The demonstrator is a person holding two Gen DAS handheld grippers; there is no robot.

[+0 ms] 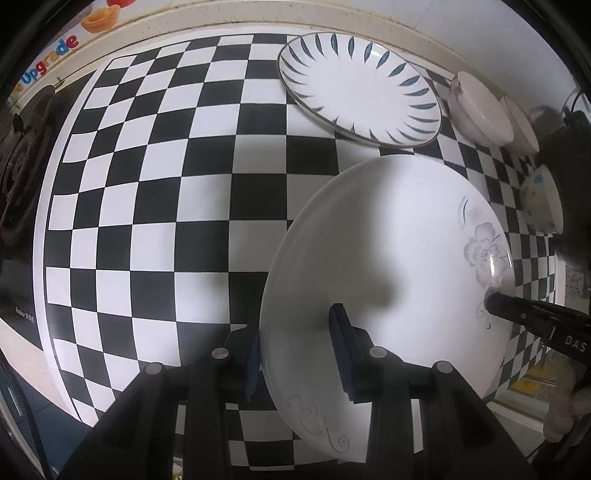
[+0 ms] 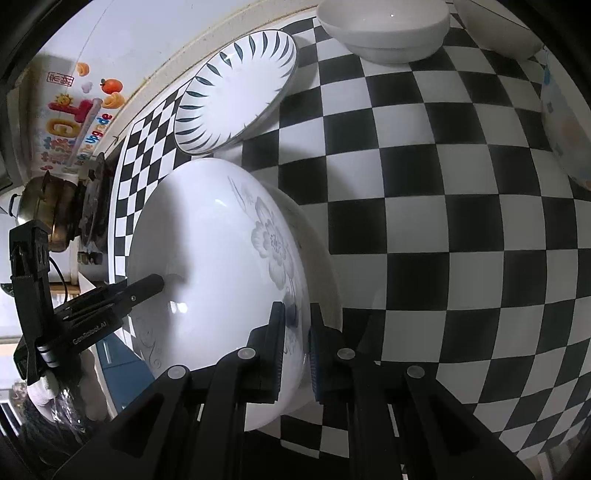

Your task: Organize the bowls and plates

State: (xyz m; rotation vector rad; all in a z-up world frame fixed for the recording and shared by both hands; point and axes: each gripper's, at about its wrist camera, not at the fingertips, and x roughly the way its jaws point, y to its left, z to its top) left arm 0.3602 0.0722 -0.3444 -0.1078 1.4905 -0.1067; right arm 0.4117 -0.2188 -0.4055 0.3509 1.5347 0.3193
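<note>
**Both grippers clamp one flowered plate**

Left wrist view: the left gripper (image 1: 299, 354) is clamped on the rim of a white flowered plate (image 1: 388, 280), one finger over and one under it, above the checkered table (image 1: 155, 206). The right gripper (image 1: 495, 304) bites the opposite rim. Ahead lies one plate with blue dashes (image 1: 360, 90); to its right stand three bowls (image 1: 480, 110).

Right wrist view: the right gripper (image 2: 295, 350) pinches the same plate's (image 2: 221, 266) rim near the grey flower; the left gripper (image 2: 159, 284) reaches in from the left. The dashed plate (image 2: 236, 96) lies ahead, a stacked white bowl (image 2: 384, 29) beyond.
</note>
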